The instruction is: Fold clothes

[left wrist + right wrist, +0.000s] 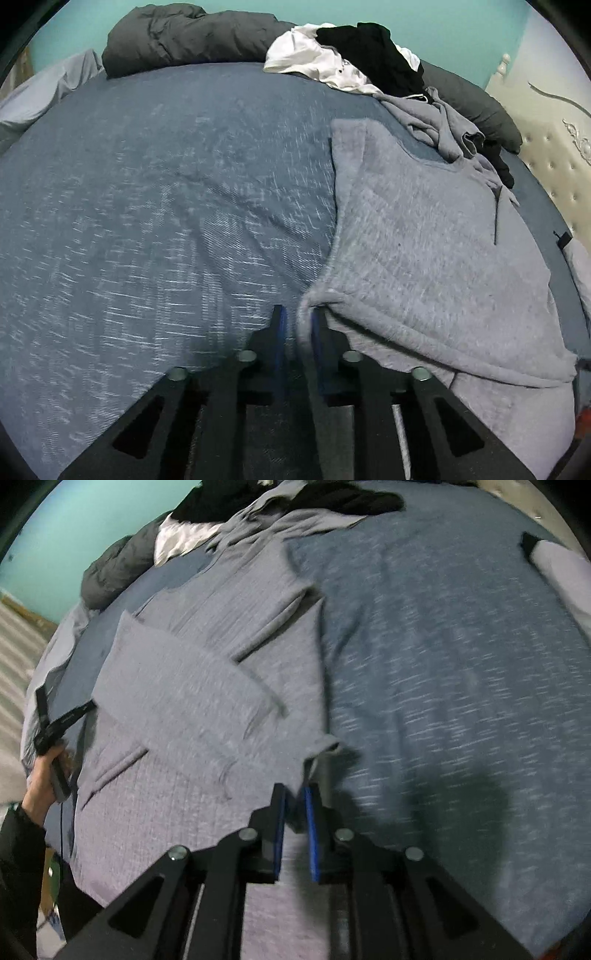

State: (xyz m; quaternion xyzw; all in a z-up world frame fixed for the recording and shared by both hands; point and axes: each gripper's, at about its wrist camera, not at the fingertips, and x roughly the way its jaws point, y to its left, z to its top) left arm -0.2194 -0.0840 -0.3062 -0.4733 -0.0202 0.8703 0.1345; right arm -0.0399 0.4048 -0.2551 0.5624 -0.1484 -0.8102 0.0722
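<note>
Across the blue heathered bed cover (pixel 166 192) lies the grey knit sweater (pixel 436 236), blurred. Left tool (pixel 297 321) stands narrow around its bunched hem, contact unclear. Right tool (pixel 294 801) pinches a hem corner. Piled clothes (pixel 354 55) are cut off behind.

We count: two grippers (pixel 297 317) (pixel 294 797); one grey sweatshirt (pixel 436 240) spread flat; one white garment (pixel 314 55); one black garment (pixel 373 48); one dark duvet (pixel 177 37); one blue bedsheet (pixel 166 184).
</note>
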